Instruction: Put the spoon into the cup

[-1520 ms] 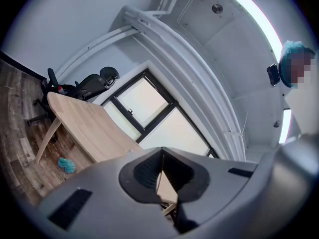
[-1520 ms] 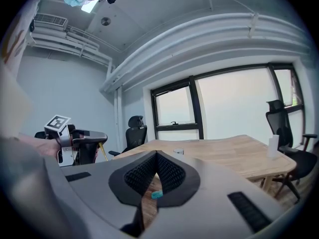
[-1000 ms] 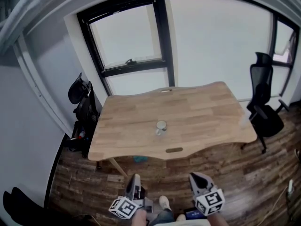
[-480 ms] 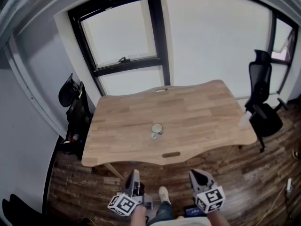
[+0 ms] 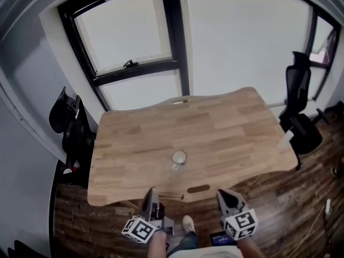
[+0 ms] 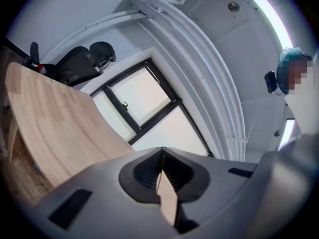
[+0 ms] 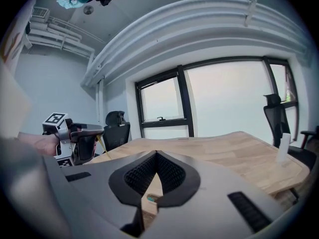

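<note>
One cup [image 5: 179, 157] upright mid tabletop [image 5: 242, 128]; contents too small to tell, spoon not made out. Left gripper [image 5: 151, 193], right gripper [image 5: 223, 196] before near edge, well apart from cup, fingers clenched, nothing between.

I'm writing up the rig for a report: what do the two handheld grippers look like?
The left gripper and right gripper match: grey moulded bodies, black ribbed pads lining the jaws, and a white cube with black square markers on each.
</note>
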A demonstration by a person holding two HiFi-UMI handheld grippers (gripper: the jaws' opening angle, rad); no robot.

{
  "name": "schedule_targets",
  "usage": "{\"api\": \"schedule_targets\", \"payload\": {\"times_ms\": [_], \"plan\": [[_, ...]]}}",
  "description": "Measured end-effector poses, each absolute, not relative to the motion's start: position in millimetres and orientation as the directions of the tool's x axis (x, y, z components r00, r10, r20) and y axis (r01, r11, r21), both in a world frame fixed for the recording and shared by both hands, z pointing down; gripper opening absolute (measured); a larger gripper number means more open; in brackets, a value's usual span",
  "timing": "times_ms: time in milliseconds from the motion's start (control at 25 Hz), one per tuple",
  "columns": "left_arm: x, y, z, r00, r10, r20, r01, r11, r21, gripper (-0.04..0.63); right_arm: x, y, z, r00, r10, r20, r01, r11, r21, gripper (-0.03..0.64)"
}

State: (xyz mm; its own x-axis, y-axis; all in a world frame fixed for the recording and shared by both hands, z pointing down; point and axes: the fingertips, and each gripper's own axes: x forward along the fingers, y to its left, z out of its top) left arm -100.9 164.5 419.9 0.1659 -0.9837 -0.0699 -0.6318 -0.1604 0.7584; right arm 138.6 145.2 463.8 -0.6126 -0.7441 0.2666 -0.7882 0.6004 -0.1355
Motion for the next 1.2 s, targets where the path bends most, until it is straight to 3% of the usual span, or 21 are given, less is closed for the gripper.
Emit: {"api": "schedule_targets", "payload": {"times_ms": [640, 1200], "plan": [[-167.6, 27.0, 418.6, 0.217, -0.974, -0.069, -0.609, -0.19, 0.77, -0.002, 68.1, 24.7, 470.8, -0.577, -0.757, 0.307, -0.813, 0.568, -0.129, -0.003], [-183.3, -13.7, 425.2, 0.254, -0.965, -0.07, -0.582, -0.21, 0.785, -0.002, 57.0, -2.2, 480.0, -0.531, -0.786, 0.317, -0.845, 0.519, -0.128, -0.003]]}}
